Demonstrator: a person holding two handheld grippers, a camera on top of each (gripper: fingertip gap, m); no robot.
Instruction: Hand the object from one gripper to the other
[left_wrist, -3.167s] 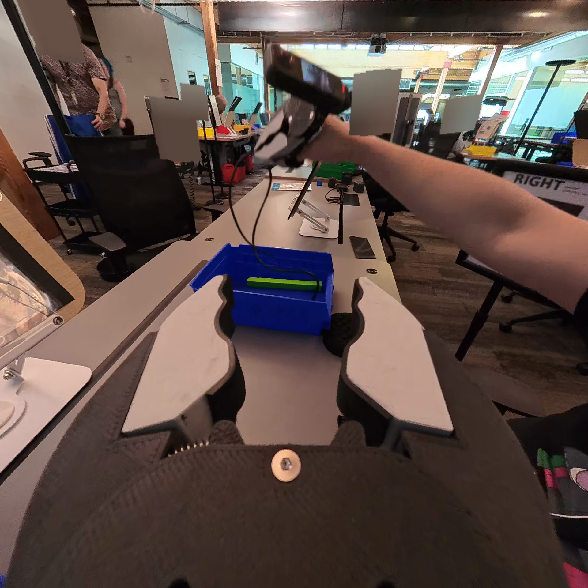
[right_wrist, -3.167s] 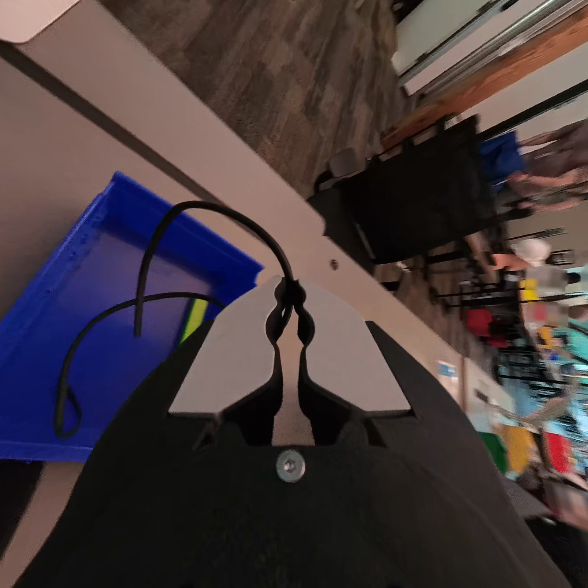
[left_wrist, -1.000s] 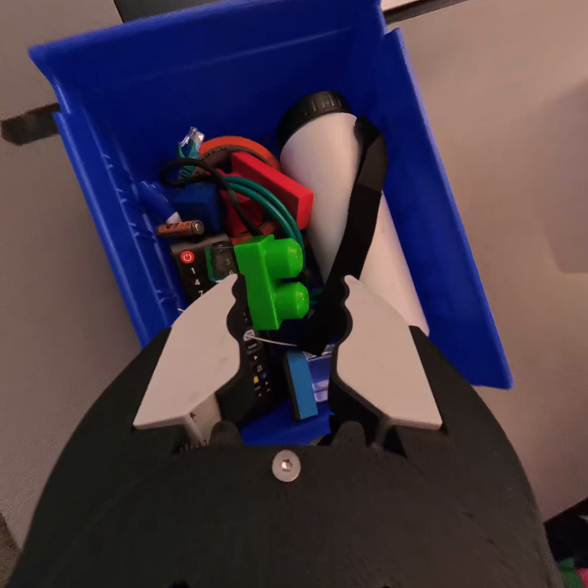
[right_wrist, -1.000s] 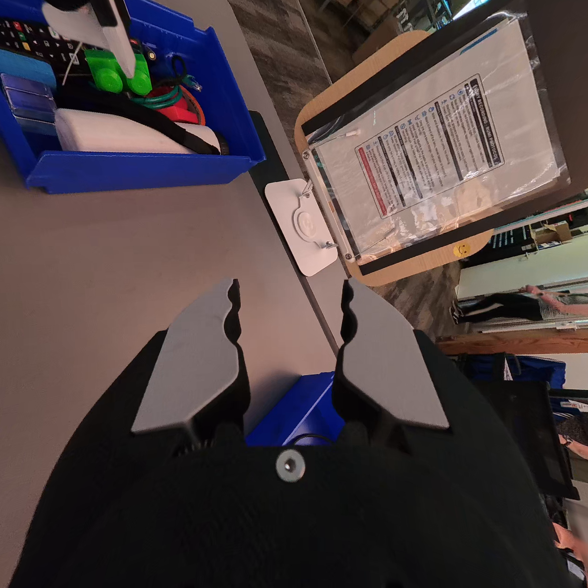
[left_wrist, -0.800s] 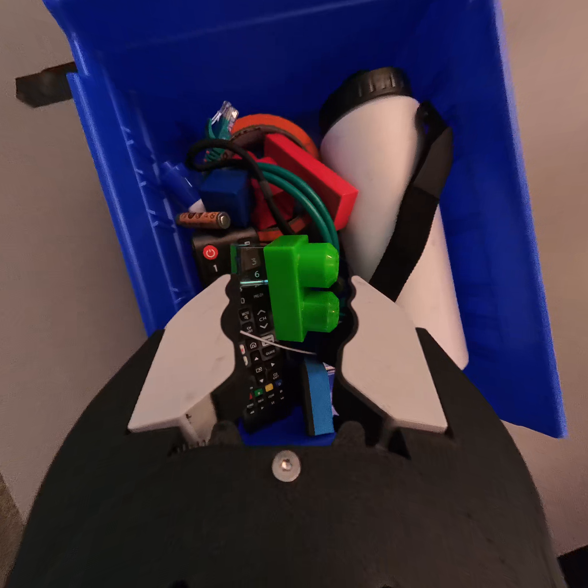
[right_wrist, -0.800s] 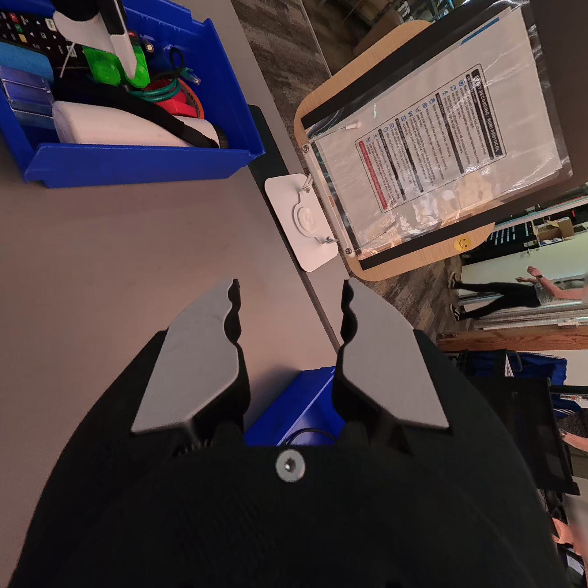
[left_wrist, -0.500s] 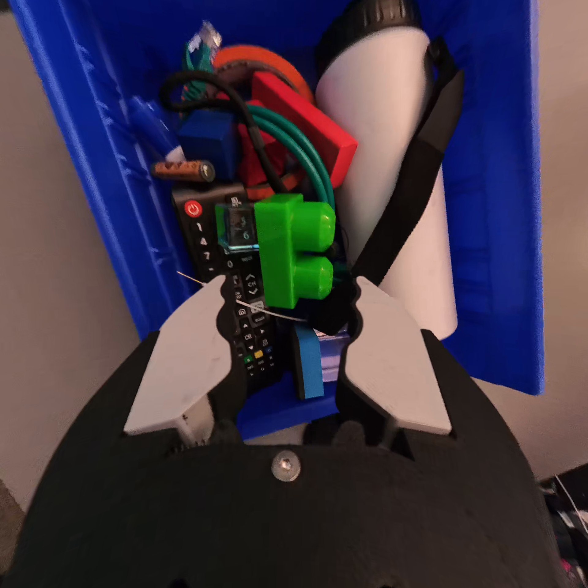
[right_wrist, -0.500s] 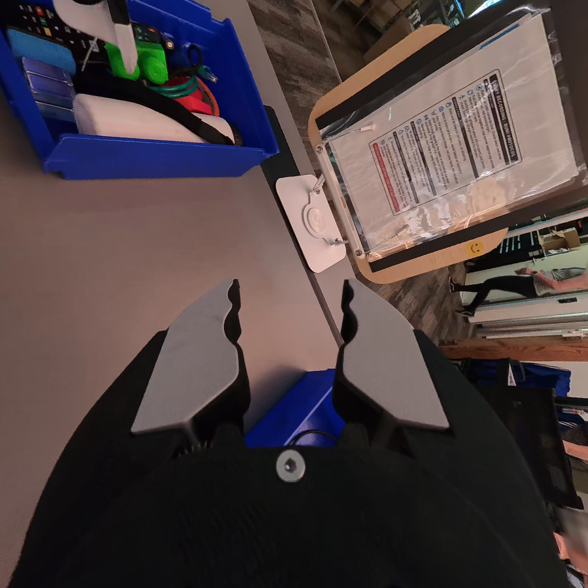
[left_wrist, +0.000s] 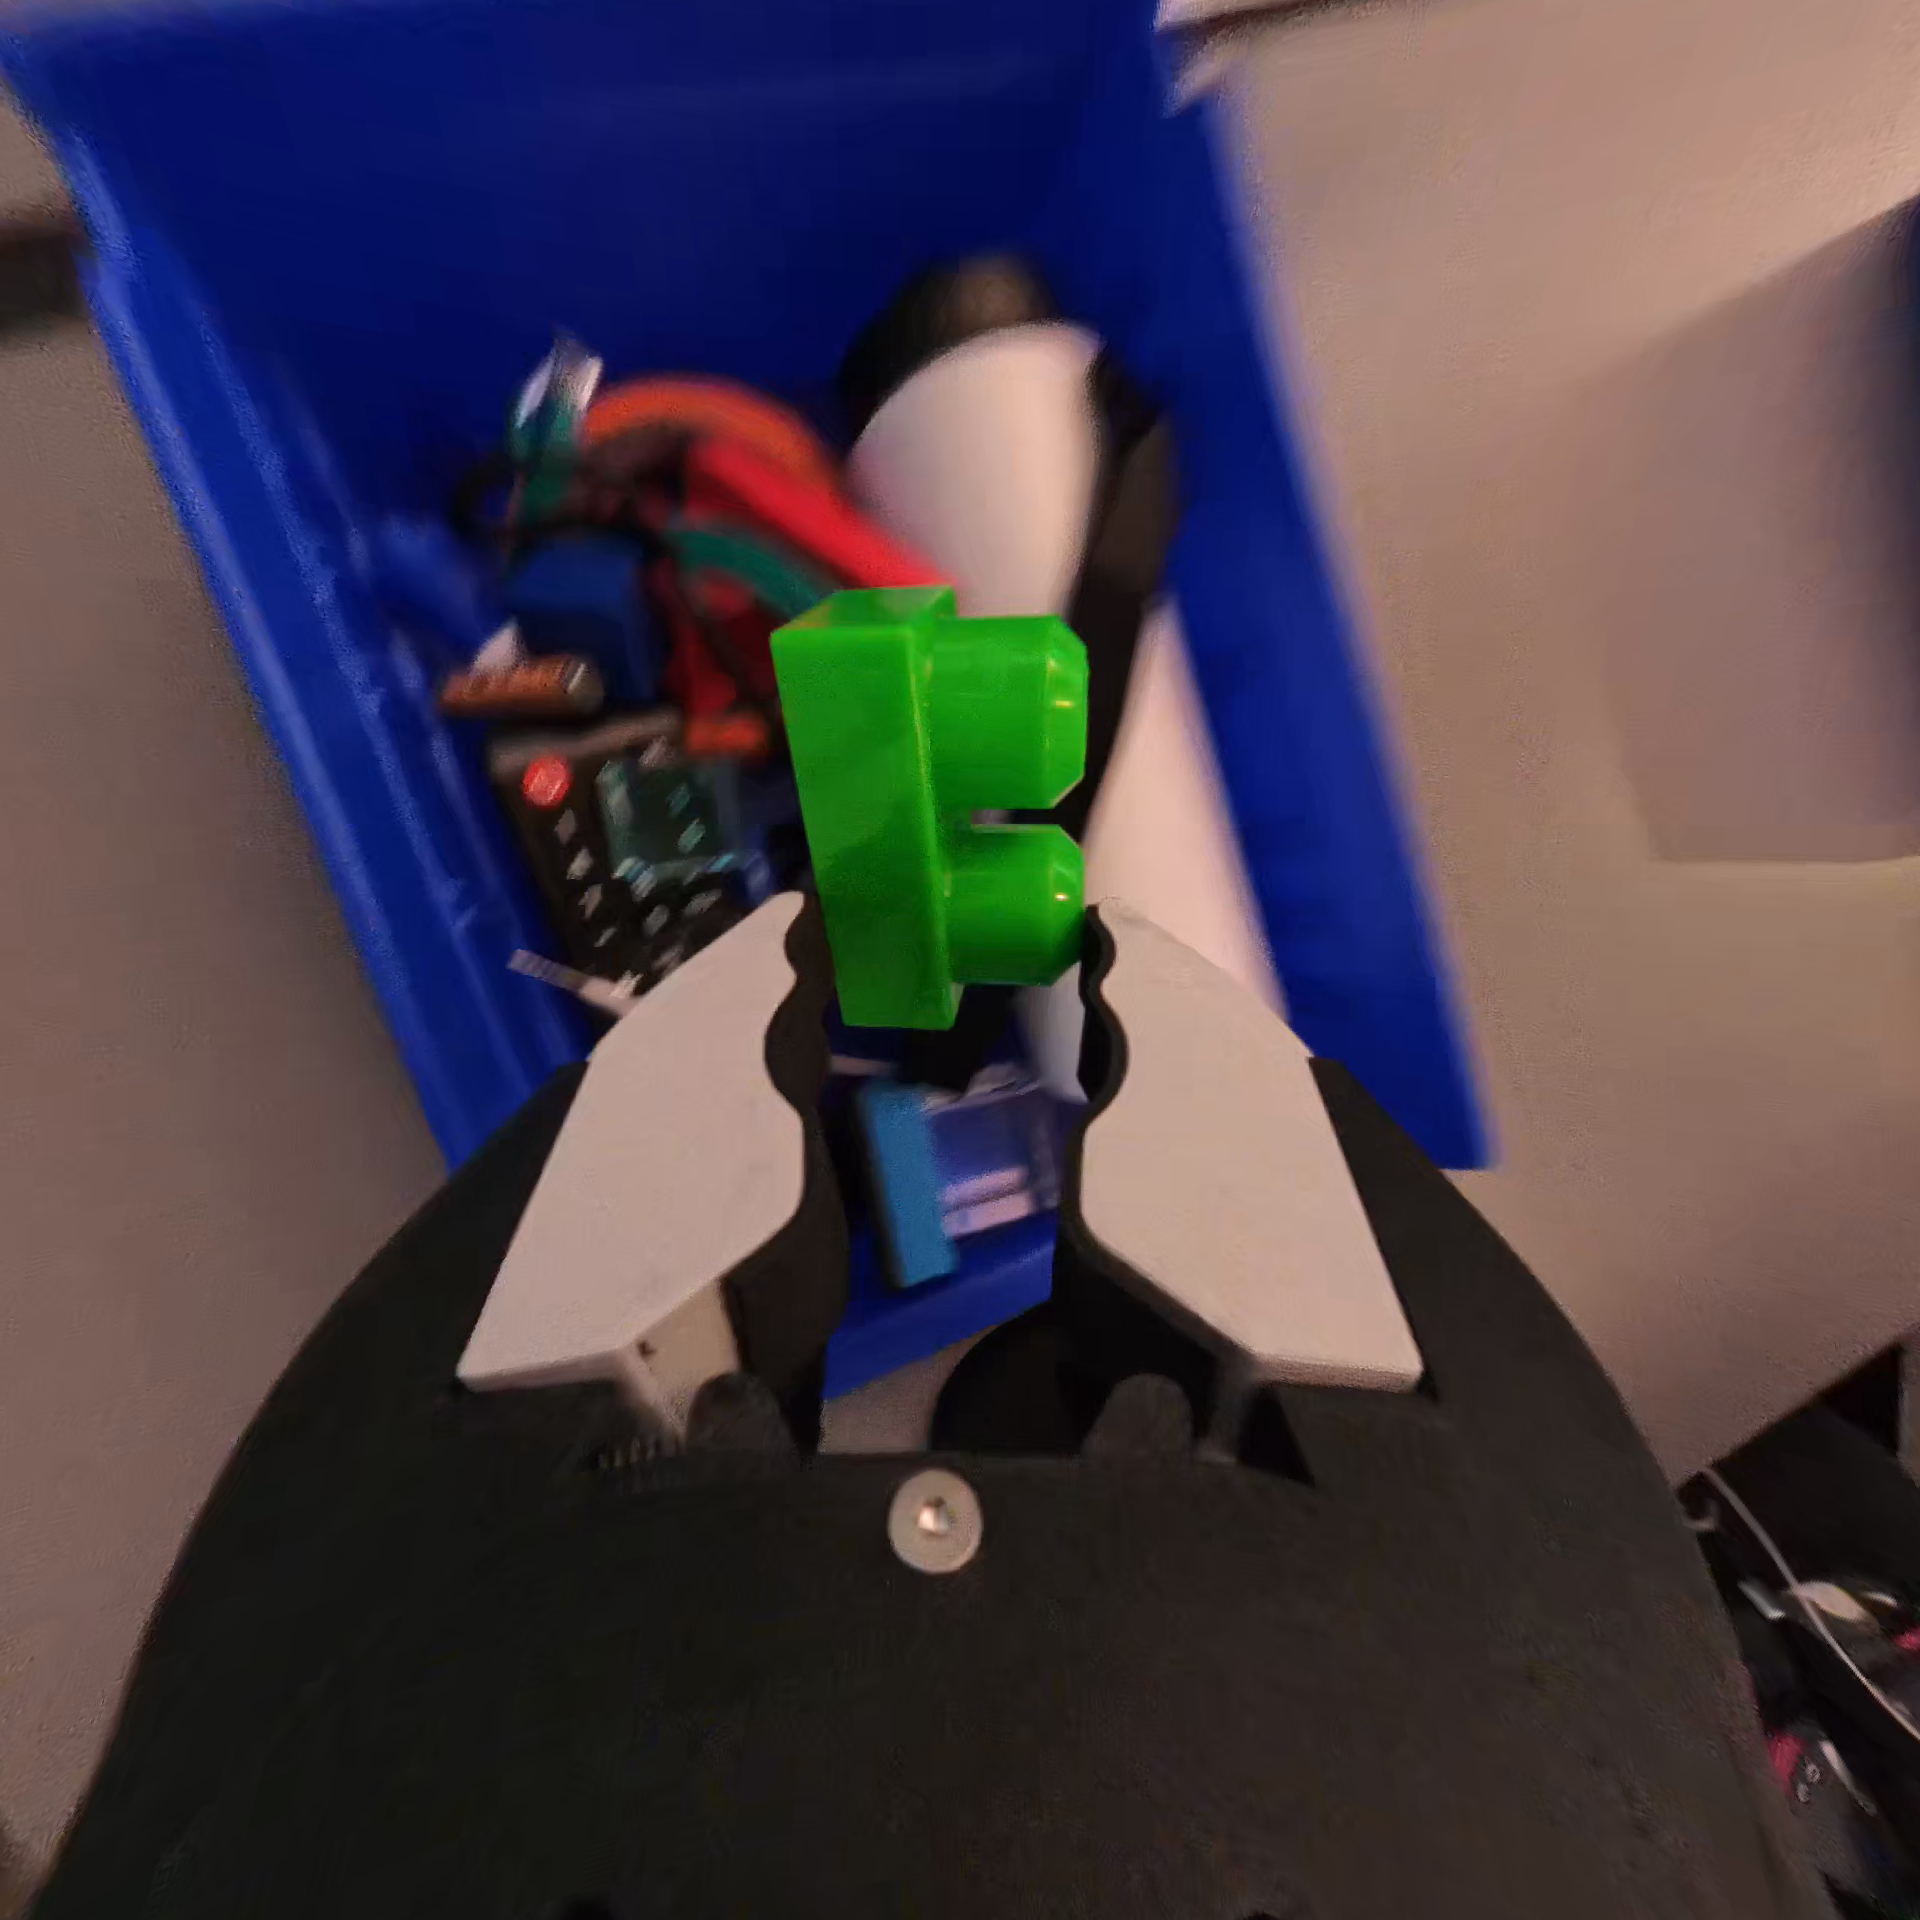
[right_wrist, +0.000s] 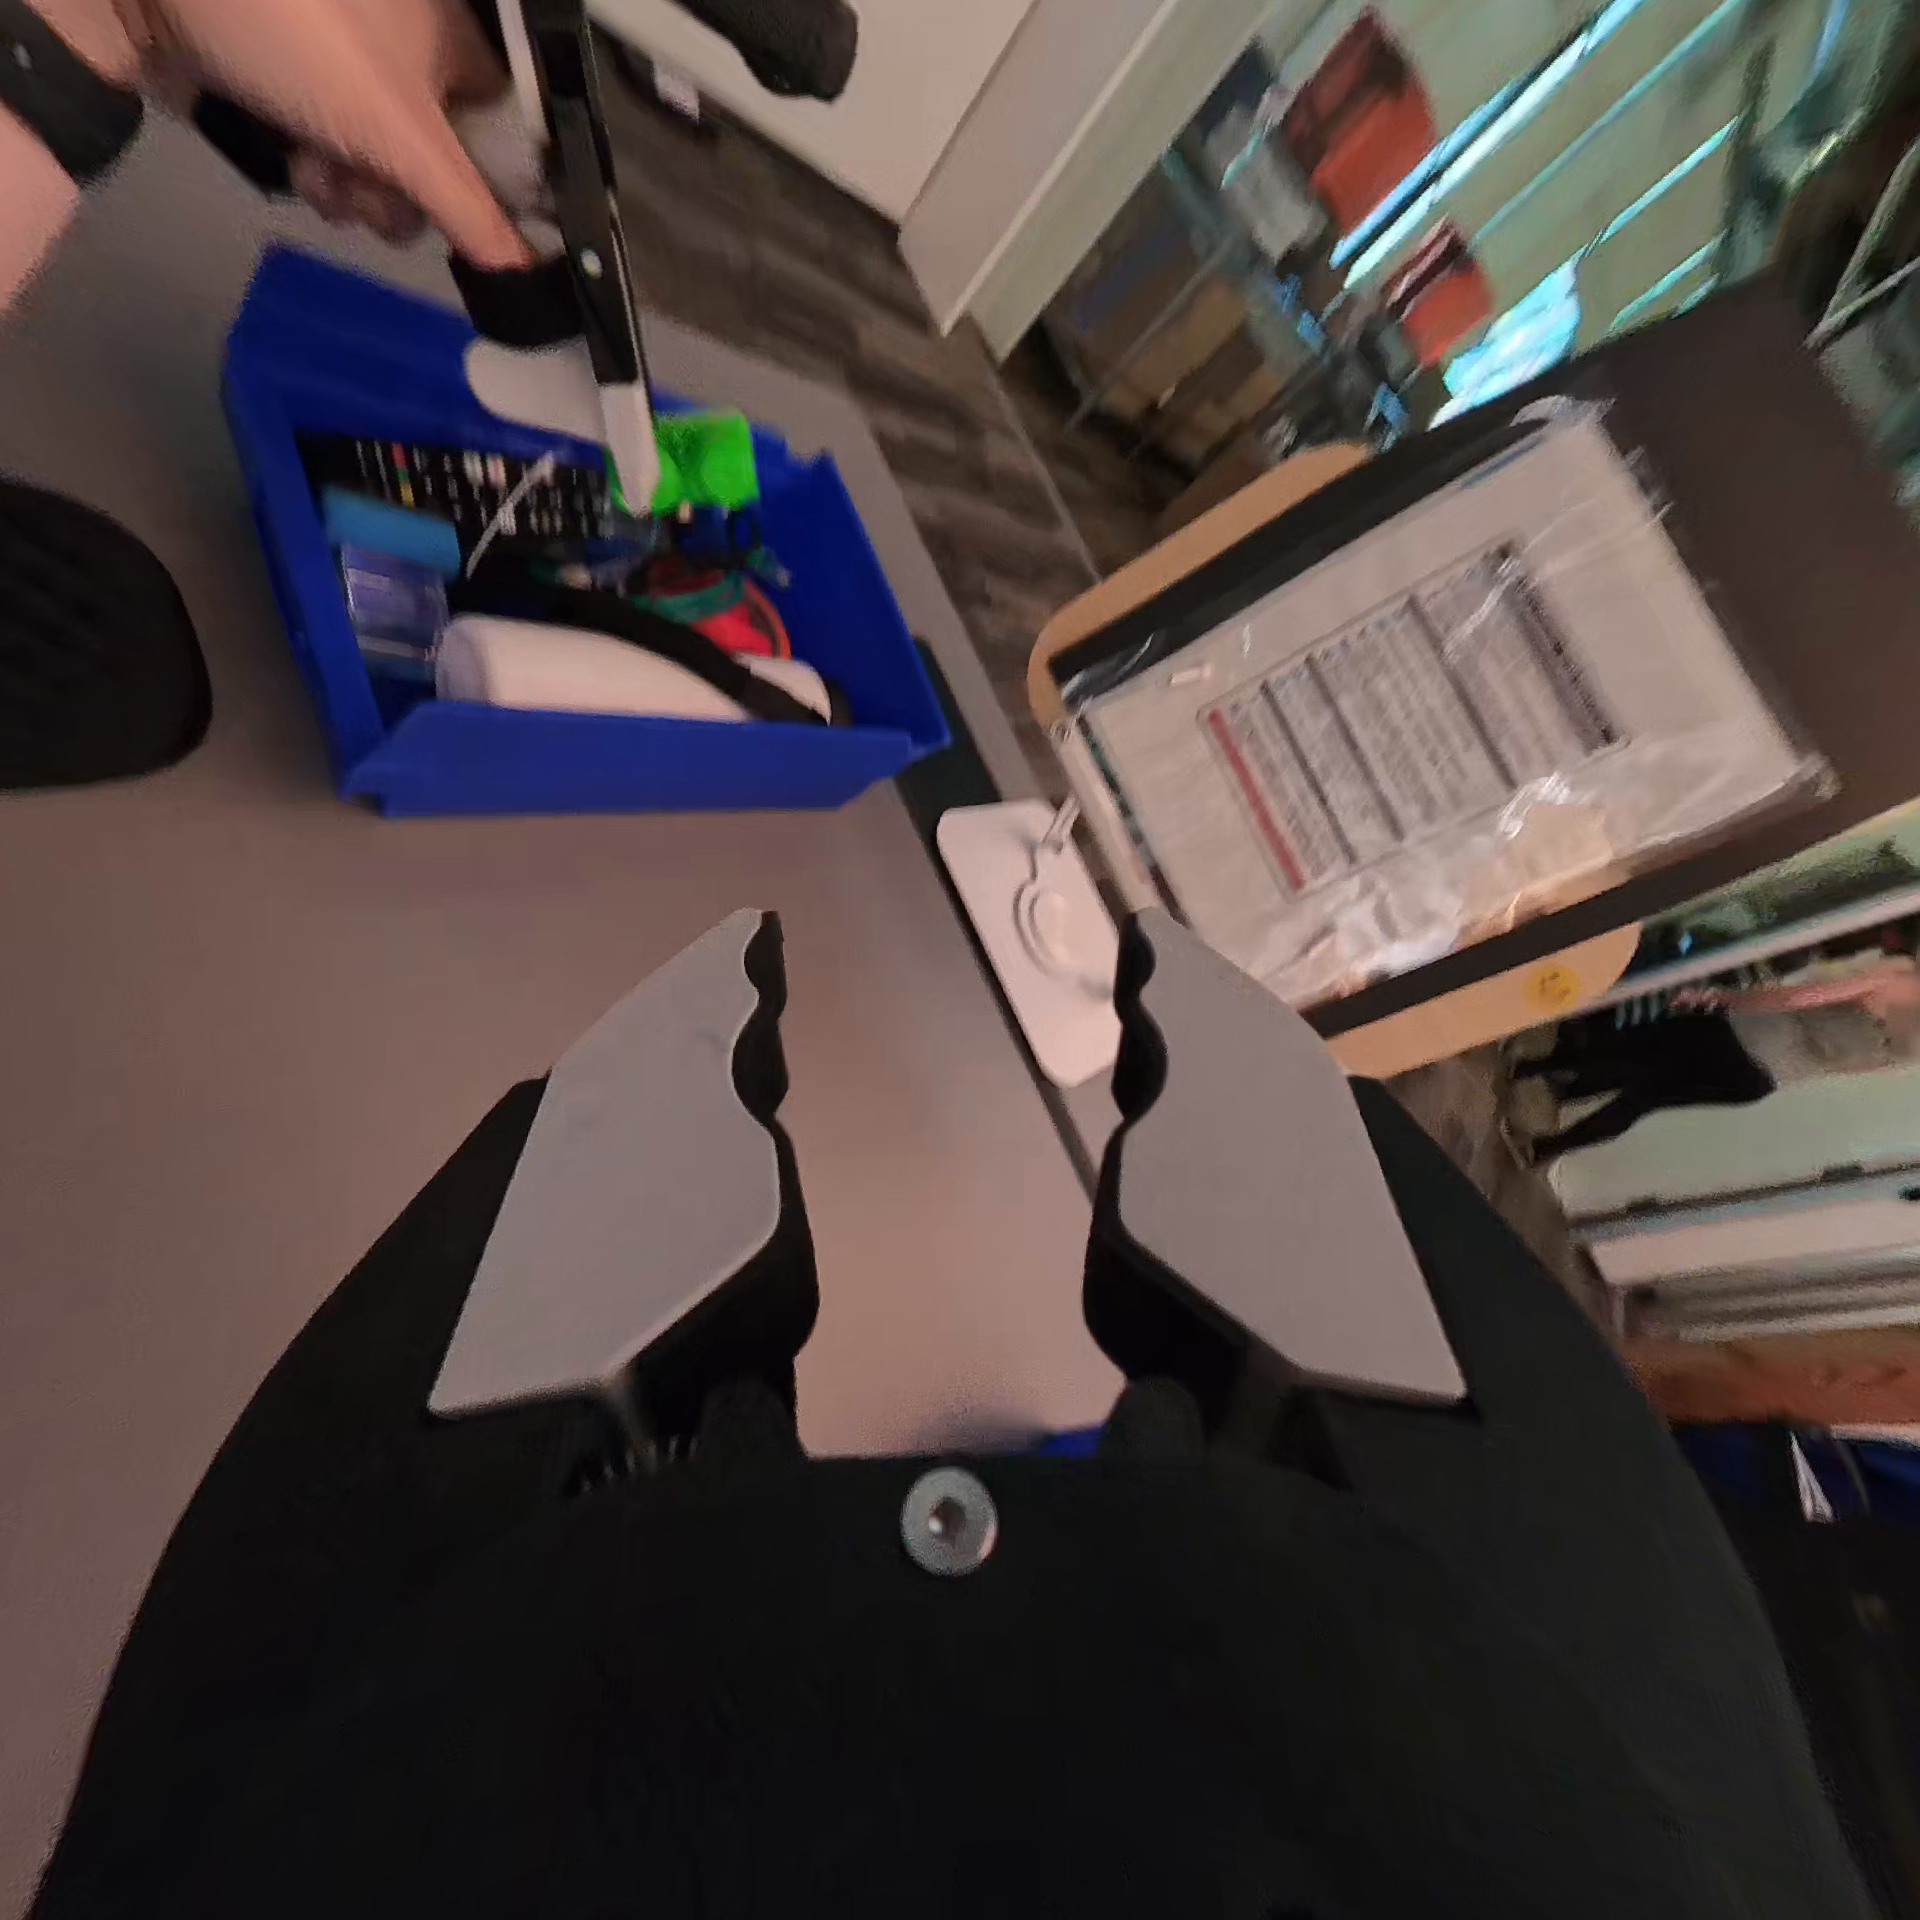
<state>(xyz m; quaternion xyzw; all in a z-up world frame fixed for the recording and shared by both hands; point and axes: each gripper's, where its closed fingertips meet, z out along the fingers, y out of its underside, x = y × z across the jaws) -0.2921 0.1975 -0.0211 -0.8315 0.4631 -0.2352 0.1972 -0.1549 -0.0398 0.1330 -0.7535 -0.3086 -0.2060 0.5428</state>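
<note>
Left gripper (left_wrist: 940, 951), now clenched on green block (left_wrist: 914, 805), lifts it clear of bin (left_wrist: 665, 208); right gripper (right_wrist: 948, 971), at 6 o'clock, waits released.

Blue bin of odds and ends on a grey table

A blue bin (right_wrist: 623, 764) sits on the grey table (right_wrist: 312, 1018), at about 11 o'clock in the right wrist view. Inside it lie a white cylinder with a black strap (right_wrist: 582, 670), a black remote control (left_wrist: 613, 831), a red block (left_wrist: 821, 520), green cable (left_wrist: 727, 556) and a light blue pad (right_wrist: 390, 530). At 2 o'clock a plastic-covered printed sheet on a wooden board (right_wrist: 1403, 748) stands by a white base plate (right_wrist: 1039, 935).
</note>
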